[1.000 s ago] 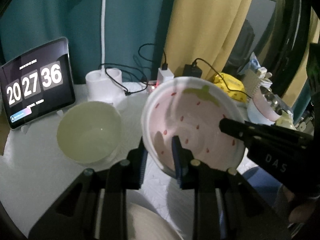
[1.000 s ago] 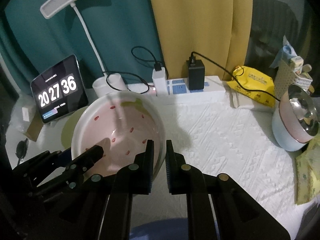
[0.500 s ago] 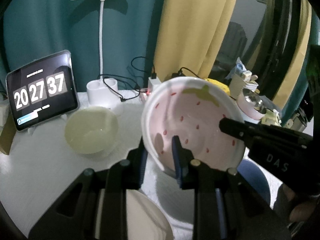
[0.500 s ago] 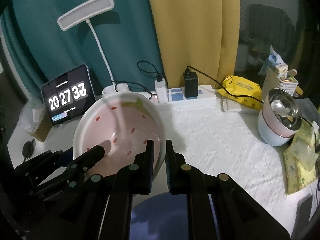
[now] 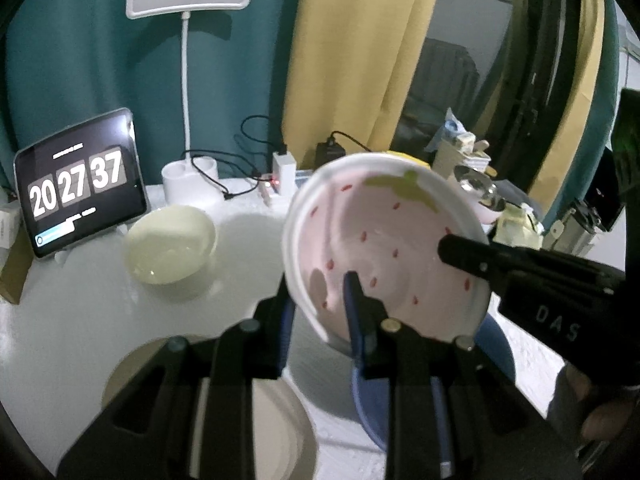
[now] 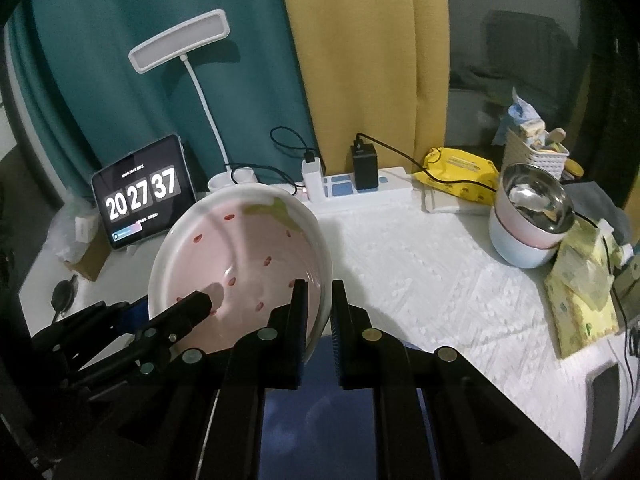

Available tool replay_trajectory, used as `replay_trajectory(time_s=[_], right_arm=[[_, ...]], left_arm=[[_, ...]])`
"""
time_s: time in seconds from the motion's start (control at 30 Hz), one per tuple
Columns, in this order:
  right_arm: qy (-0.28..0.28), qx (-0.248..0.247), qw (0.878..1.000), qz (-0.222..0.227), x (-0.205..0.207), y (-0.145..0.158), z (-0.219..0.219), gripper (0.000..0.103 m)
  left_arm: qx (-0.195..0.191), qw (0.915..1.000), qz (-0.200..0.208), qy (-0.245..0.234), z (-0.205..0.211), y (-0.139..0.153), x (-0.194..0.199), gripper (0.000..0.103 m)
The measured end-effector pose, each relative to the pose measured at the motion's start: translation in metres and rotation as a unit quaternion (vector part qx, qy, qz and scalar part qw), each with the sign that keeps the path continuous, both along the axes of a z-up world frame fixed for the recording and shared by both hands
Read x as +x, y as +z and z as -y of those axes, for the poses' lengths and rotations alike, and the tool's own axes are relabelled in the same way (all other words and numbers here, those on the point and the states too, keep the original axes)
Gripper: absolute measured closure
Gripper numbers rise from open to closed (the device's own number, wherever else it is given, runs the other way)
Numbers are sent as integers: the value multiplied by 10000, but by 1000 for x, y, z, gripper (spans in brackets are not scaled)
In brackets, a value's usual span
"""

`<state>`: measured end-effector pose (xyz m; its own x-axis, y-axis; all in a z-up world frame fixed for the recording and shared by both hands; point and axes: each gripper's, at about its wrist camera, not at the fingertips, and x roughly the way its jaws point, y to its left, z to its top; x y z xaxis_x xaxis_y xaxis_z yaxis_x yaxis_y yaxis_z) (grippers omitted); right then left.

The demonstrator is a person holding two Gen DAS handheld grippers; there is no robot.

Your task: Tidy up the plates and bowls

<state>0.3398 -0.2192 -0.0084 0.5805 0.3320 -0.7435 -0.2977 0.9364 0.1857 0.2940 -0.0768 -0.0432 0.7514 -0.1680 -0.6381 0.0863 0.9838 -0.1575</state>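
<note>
My left fingers (image 5: 320, 300) and right fingers (image 6: 319, 300) both clamp the tilted strawberry bowl (image 6: 240, 264) rim, pale green bowl (image 5: 170, 244) at ten o'clock, left view only.

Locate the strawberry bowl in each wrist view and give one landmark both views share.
Left wrist: strawberry bowl right of centre, its rim between the left gripper's fingers.
Right wrist: the bowl left of centre, its rim between the right gripper's fingers.
Shared landmark: clock tablet, at left in both.

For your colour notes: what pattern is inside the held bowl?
Pink with red seed specks and a green leaf, strawberry-style; bowl clearest in the right wrist view.
</note>
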Motion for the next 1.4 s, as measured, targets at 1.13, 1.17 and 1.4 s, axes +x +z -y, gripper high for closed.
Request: replay_trajectory(time_s=[1.13,1.17,1.4], right_arm=[[-482,312,9970,-517,-50,-47,71,91],[-498,312,9968,-537,-50,-50,72,91],[-544,216,9961,-656,-51,-65,74,91]], left_arm=[[508,9962,-533,-462,71,-45,-33,79],[501,9960,-570,-472,71,-47,-33,79],[577,9940,-775,-511,75,-62,-30,79]])
